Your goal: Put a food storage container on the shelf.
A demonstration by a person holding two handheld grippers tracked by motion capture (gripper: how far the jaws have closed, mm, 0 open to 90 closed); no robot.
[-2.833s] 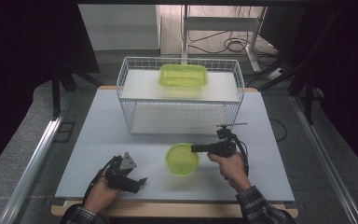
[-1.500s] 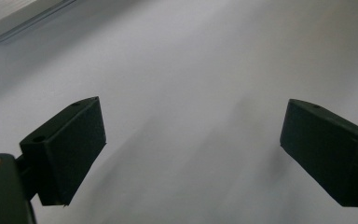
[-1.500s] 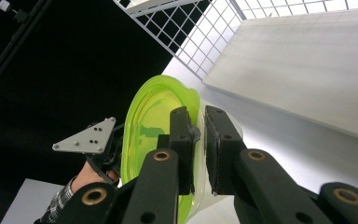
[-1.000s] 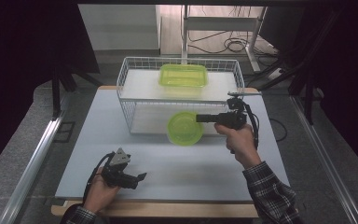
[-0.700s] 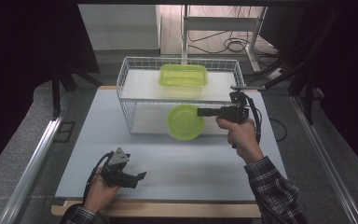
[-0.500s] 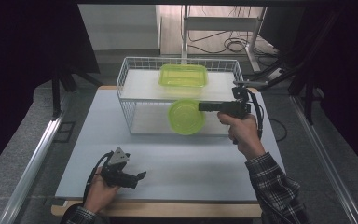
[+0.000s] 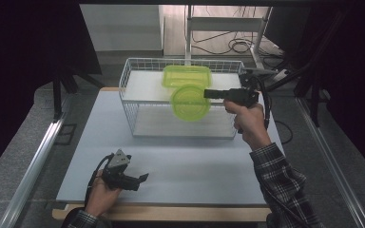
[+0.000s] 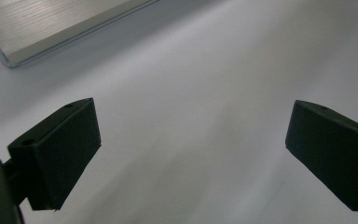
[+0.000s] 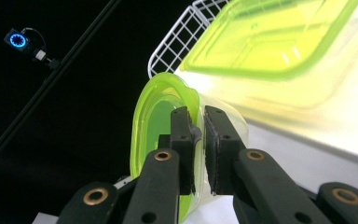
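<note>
A pale grey bench filled most of the high view. At its far side stood a white wire basket, already holding a rectangular yellow-green plastic container near its back wall. In front of that container, a round yellow-green plastic tub hung in the air over the basket's front half, tipped on edge so its opening faced sideways. The right tool, held level from the right, was clamped narrowly on the tub's rim; the right gripper view showed the rim pinched between both pads. The left tool rested near the bench's front edge, jaws wide and empty. To finish well, the tub probably needed levelling, then lowering clear of the wire rim onto free floor beside the rectangular container before release.
</note>
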